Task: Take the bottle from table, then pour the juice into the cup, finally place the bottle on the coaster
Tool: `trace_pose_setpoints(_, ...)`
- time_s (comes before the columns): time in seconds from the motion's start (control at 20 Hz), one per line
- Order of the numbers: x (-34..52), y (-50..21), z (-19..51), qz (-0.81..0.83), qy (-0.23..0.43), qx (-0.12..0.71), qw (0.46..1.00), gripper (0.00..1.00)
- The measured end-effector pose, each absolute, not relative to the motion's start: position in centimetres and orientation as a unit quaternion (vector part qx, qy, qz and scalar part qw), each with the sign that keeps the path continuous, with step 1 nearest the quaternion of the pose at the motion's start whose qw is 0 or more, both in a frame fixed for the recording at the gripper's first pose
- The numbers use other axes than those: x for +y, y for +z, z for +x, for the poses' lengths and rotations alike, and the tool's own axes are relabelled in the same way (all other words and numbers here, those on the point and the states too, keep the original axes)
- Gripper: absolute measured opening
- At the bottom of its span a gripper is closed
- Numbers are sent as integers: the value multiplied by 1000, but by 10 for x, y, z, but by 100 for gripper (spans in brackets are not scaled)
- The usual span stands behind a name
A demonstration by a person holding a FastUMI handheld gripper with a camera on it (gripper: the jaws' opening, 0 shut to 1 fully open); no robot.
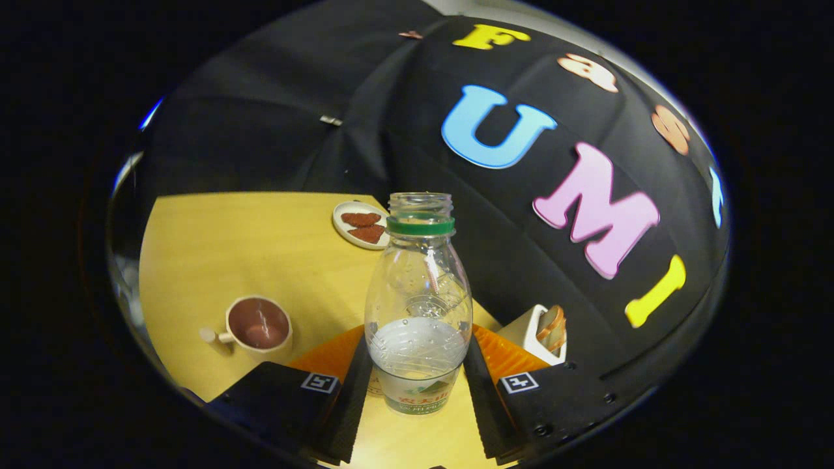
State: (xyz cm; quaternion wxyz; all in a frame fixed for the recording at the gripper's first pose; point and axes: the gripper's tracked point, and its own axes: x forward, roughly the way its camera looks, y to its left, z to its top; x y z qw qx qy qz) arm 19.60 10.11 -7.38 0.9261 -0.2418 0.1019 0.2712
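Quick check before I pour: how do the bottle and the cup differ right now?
The bottle is clear plastic with a green neck ring; the cup is opaque cream with a handle. The bottle is tall and narrow-necked; the cup is squat and wide-mouthed. The bottle sits between the fingers, which press its sides; the cup stands apart on the yellow table, off to one side. Both are upright and open-topped.

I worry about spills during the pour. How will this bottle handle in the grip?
The bottle, clamped between both fingers, looks like thin clear plastic, so it may dent. It is under half full, so probably light. Its mouth is open, so tilting will likely spill.
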Motion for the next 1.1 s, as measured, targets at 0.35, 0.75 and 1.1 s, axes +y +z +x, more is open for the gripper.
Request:
trace_pose_setpoints(0.35,95,-82,229,-65,288,92,951,75)
trace_pose_setpoints(0.75,113,-133,252,9,291,89,952,75)
trace_pose_setpoints(1.1,110,-168,261,-9,289,101,952,77)
